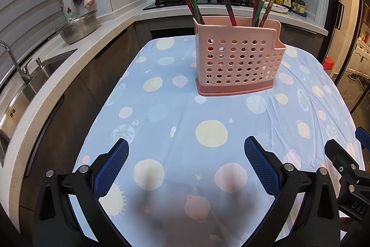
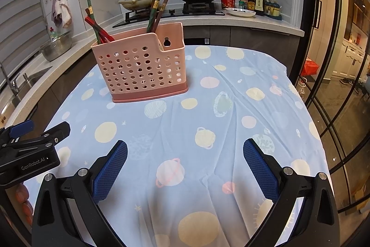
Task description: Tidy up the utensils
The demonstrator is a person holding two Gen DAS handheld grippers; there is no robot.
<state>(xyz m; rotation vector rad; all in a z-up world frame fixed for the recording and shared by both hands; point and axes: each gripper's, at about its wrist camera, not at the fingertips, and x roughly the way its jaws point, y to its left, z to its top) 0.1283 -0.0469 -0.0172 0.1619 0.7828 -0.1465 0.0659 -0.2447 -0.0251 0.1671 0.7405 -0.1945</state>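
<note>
Beyond the tablecloth (image 1: pixel 185 108), red-green chopsticks (image 1: pixel 227 5) stand in a perforated pink holder (image 1: pixel 238 61).

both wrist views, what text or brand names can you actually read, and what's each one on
"GenRobot.AI": on the black body of the left gripper, seen in the right wrist view.
"DAS": partly cut off, on the black body of the right gripper, seen in the left wrist view.
Sauce bottles on the counter: labels too small to read.
Red tubs beside them: print blurred.
Pink utensil holder: no text.
</note>
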